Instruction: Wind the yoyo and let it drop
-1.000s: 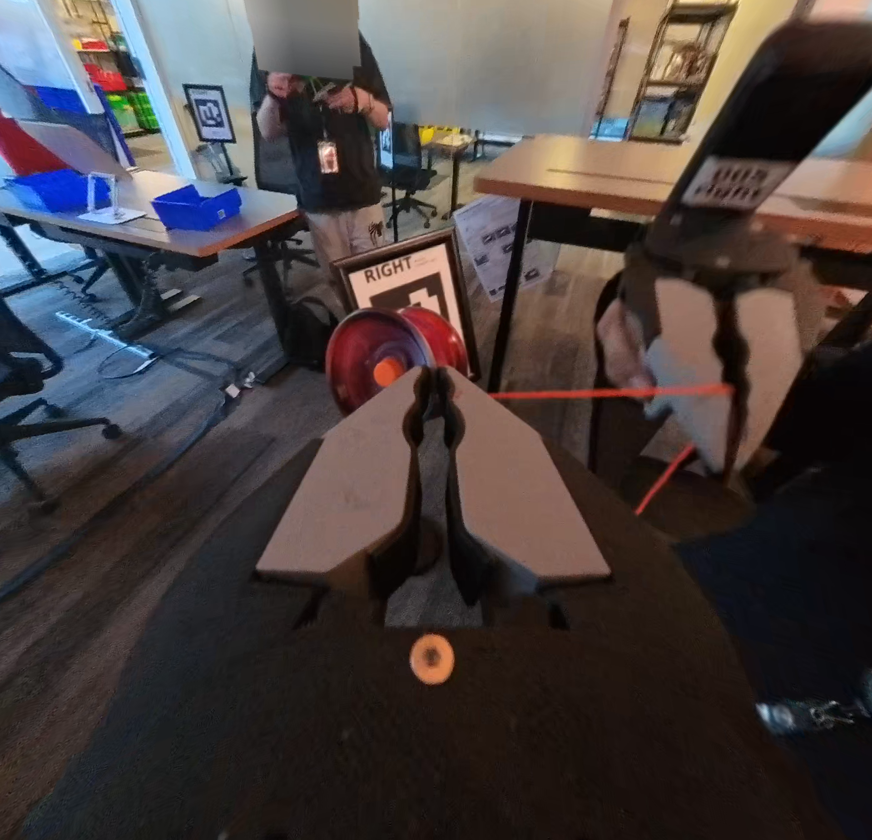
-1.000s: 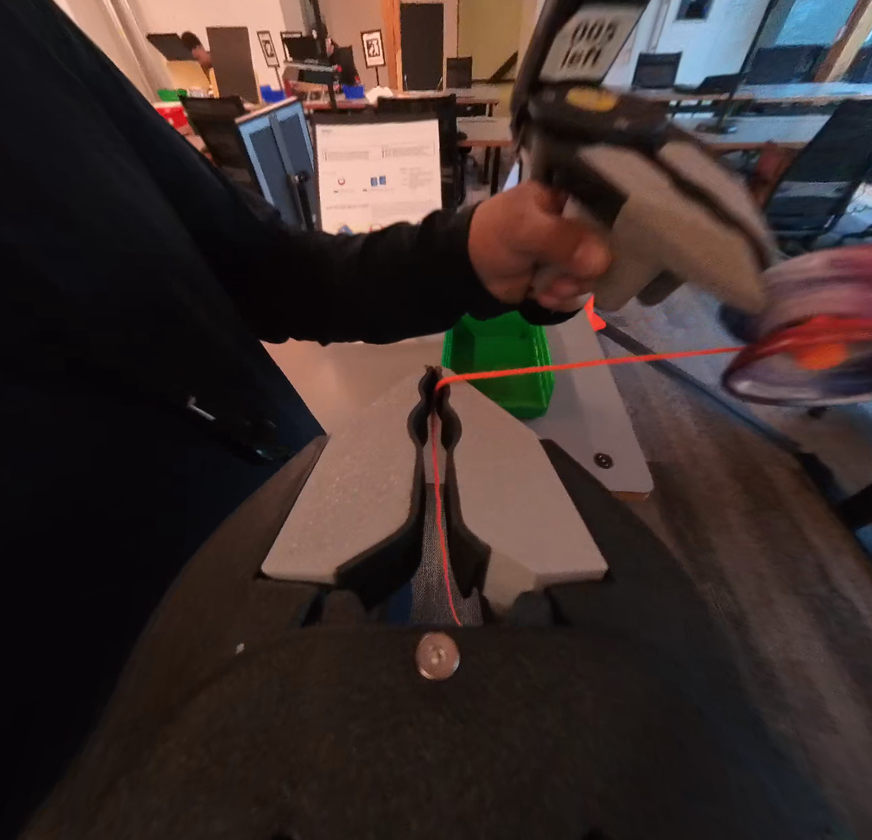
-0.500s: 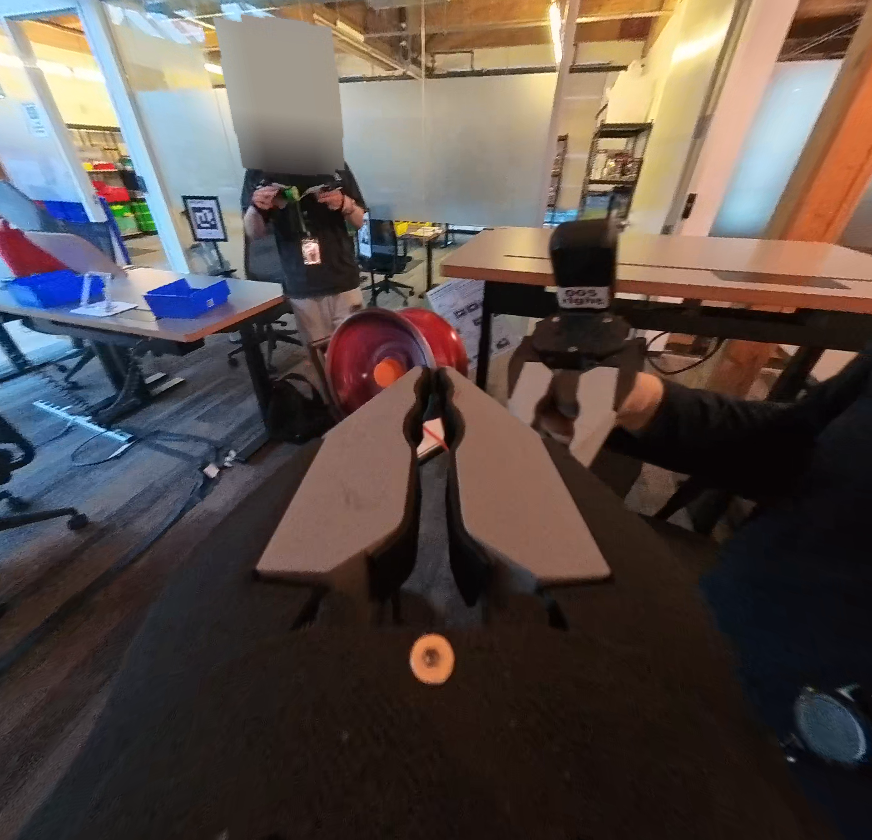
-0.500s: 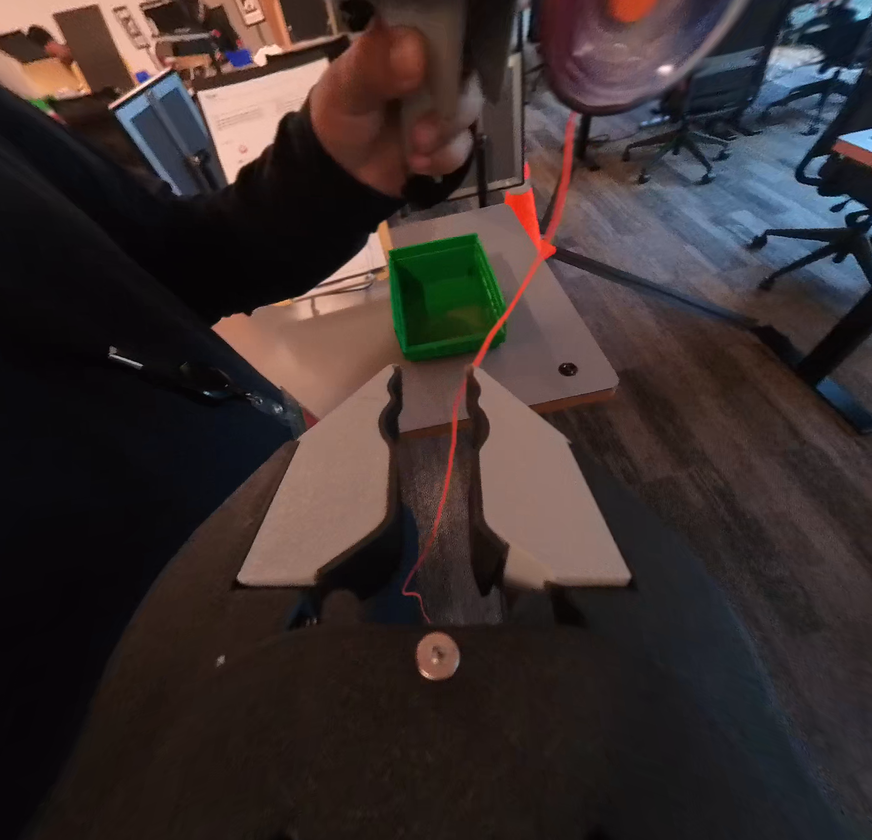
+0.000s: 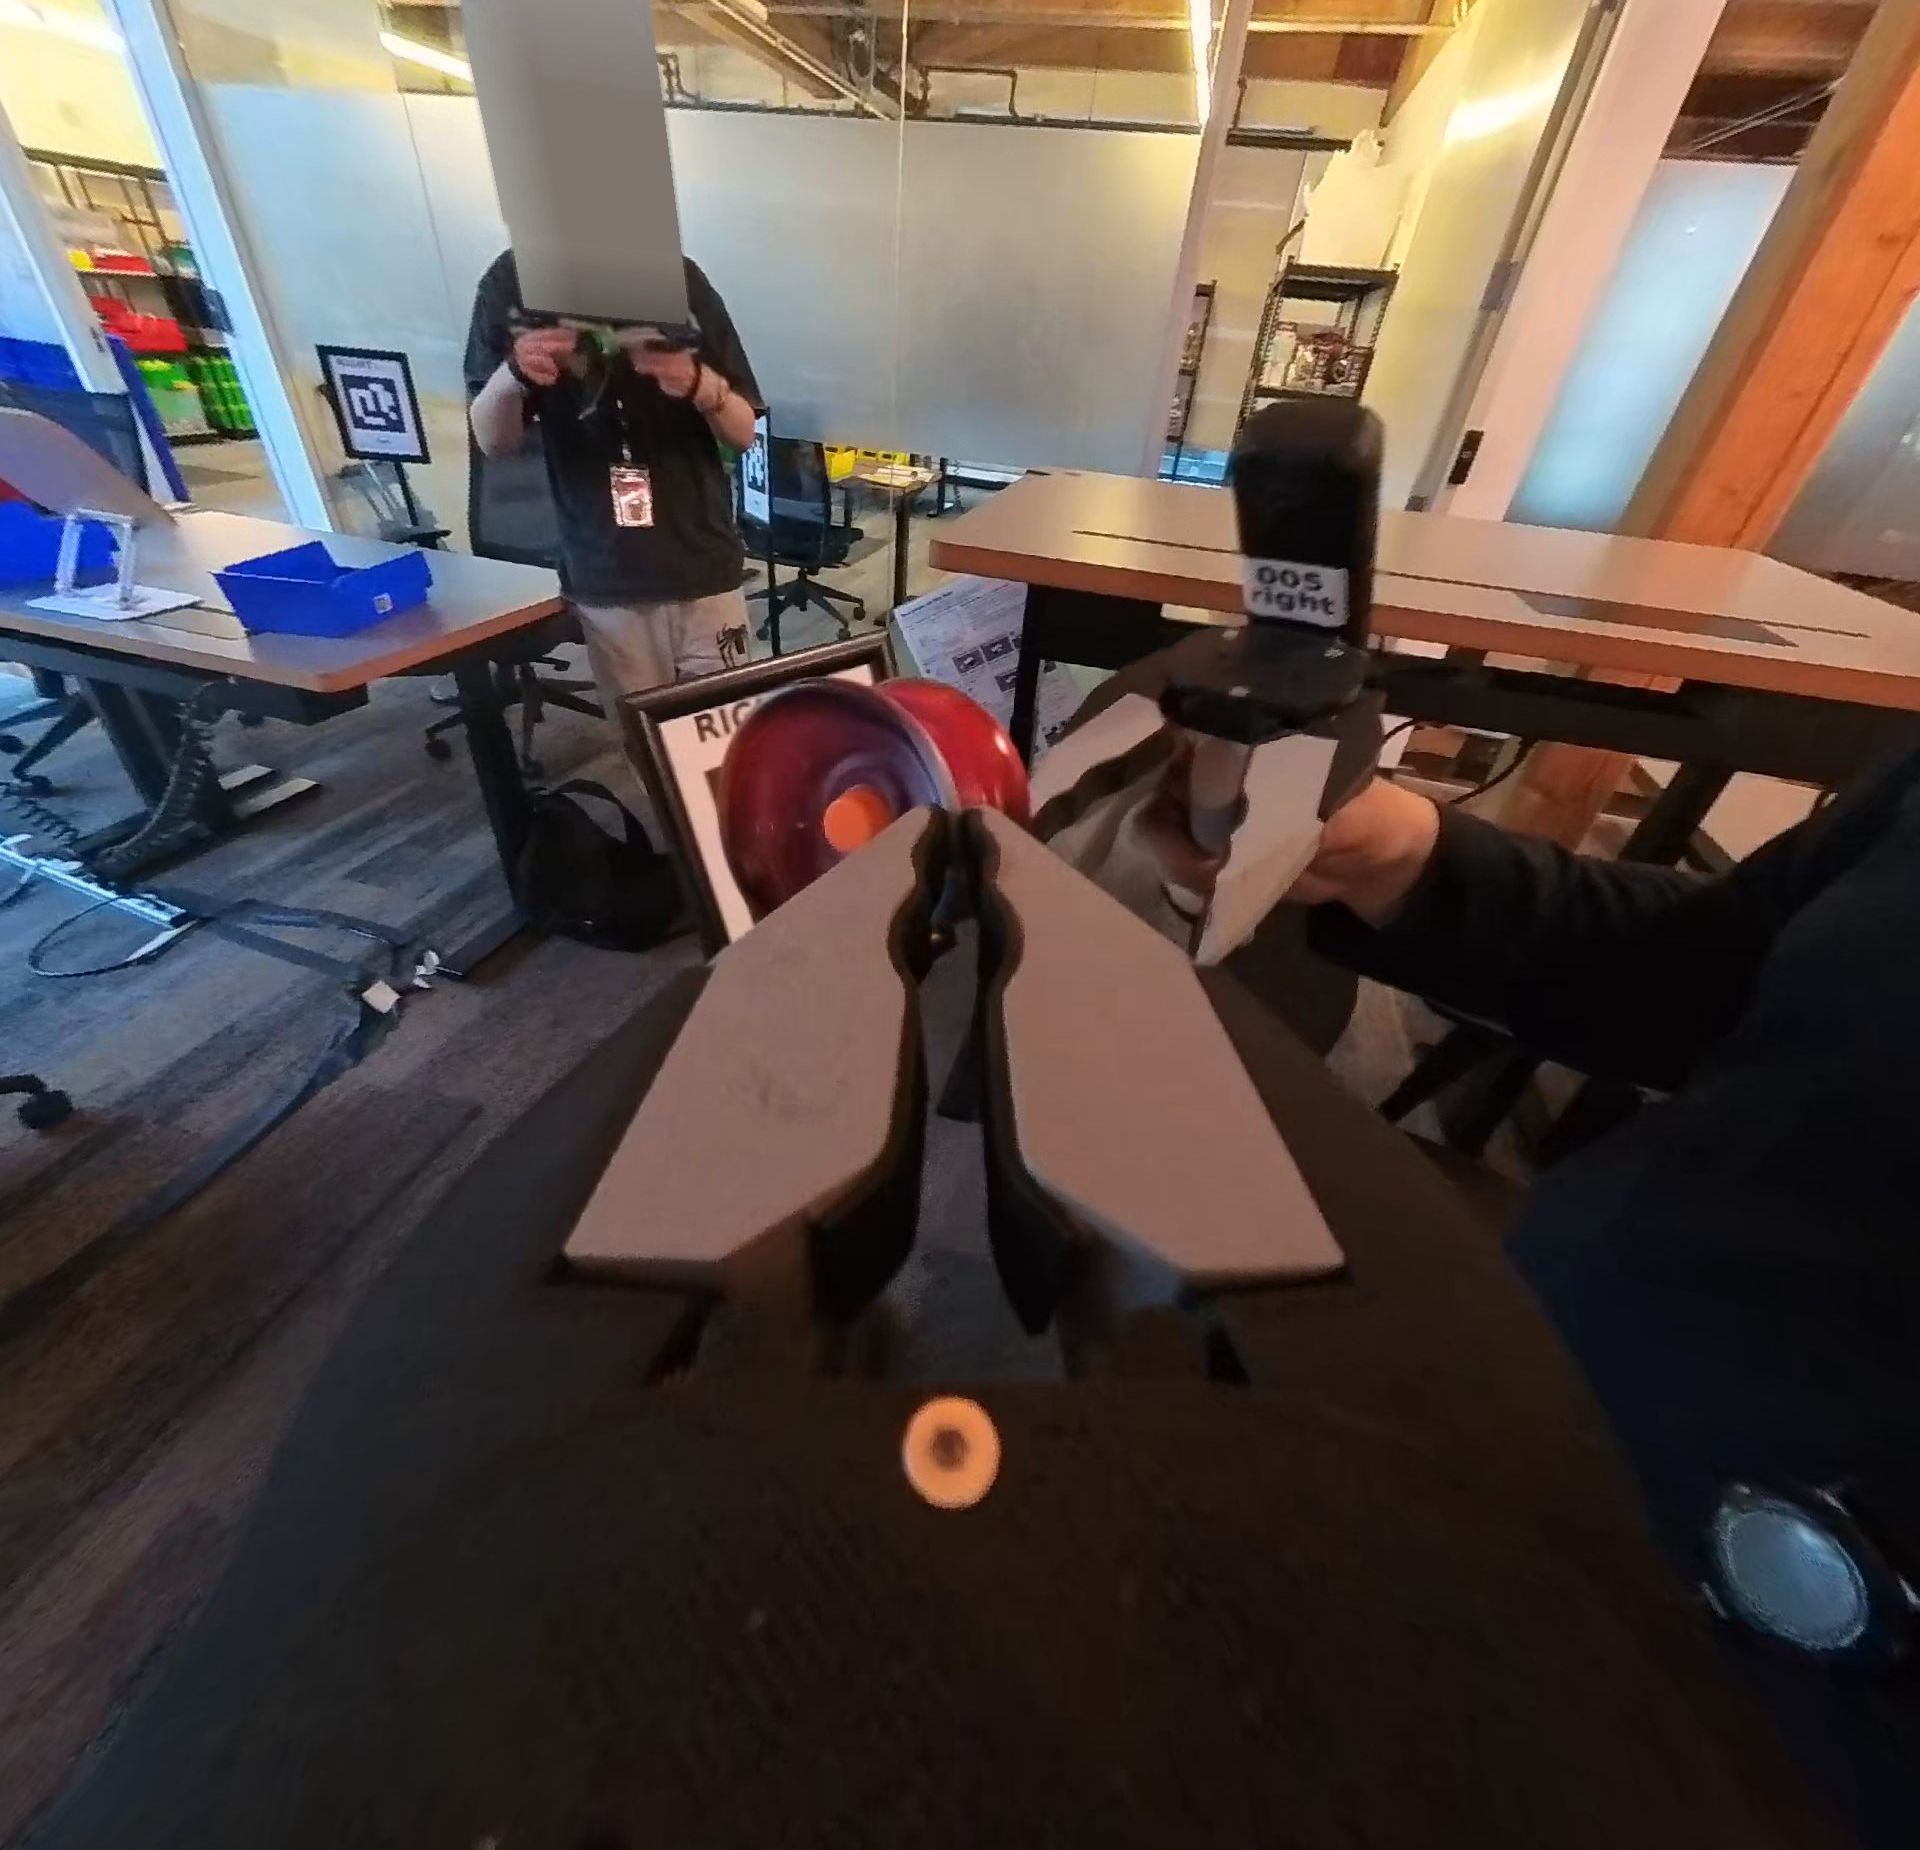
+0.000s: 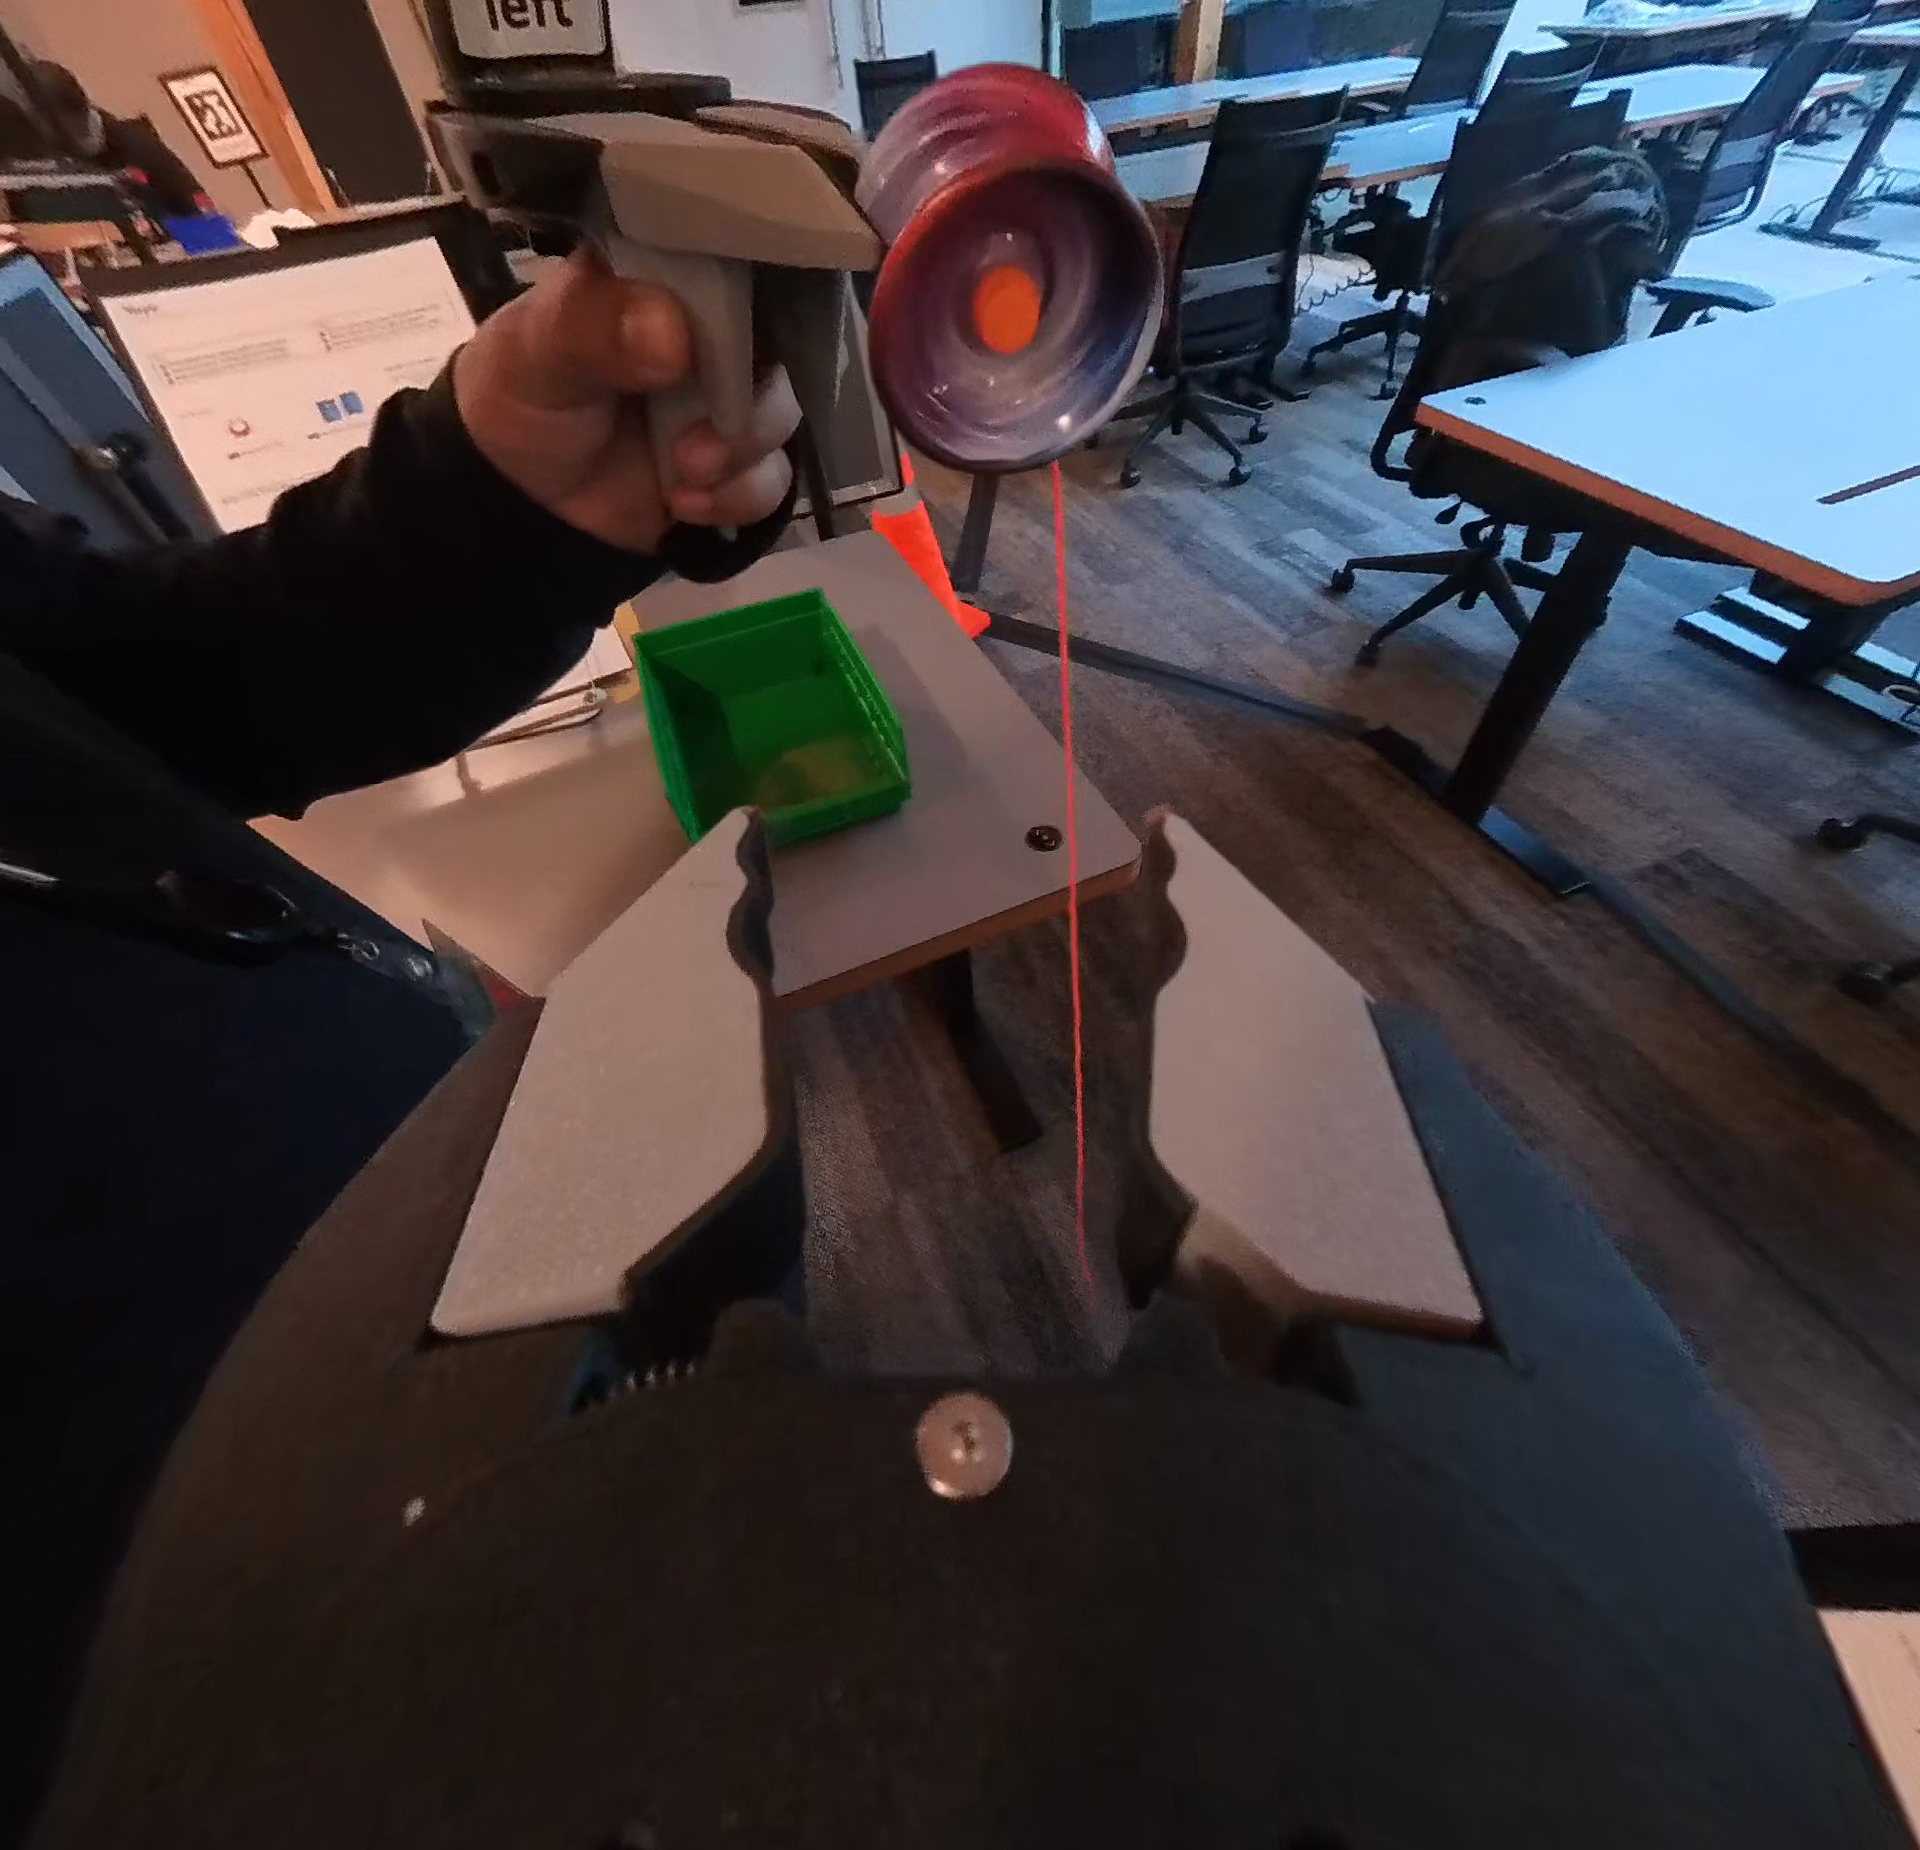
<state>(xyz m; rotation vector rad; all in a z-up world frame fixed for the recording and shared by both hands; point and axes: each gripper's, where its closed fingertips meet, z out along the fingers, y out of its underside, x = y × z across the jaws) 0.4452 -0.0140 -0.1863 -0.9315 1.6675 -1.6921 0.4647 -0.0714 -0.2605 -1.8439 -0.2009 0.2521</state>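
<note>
A red and purple yoyo (image 5: 831, 803) with an orange hub sits at the tips of my left gripper (image 5: 956, 829), which is shut on it and holds it up in the air. The right wrist view shows the same grasp: the left gripper (image 6: 868, 231) pinches the yoyo (image 6: 1008, 273) by its edge. A thin red string (image 6: 1070, 865) hangs straight down from the yoyo and passes loose between the spread fingers of my right gripper (image 6: 954, 824), close to the right finger (image 6: 1278, 1073). My right gripper (image 5: 1195, 813) is open and holds nothing, just right of the yoyo.
A green bin (image 6: 769, 720) stands on a small grey table (image 6: 997, 865) below the yoyo, with an orange cone (image 6: 920, 564) behind it. A framed sign (image 5: 686, 751) and a standing person (image 5: 634, 512) are beyond the yoyo. Desks (image 5: 1558, 605) and office chairs (image 6: 1226, 273) stand around. The gap from one gripper's tips to the other's is roughly 10 centimetres.
My right gripper has opened and let go of the red string. The string, pulled sideways before, now hangs straight down from the yoyo. The left gripper keeps its hold on the yoyo.
</note>
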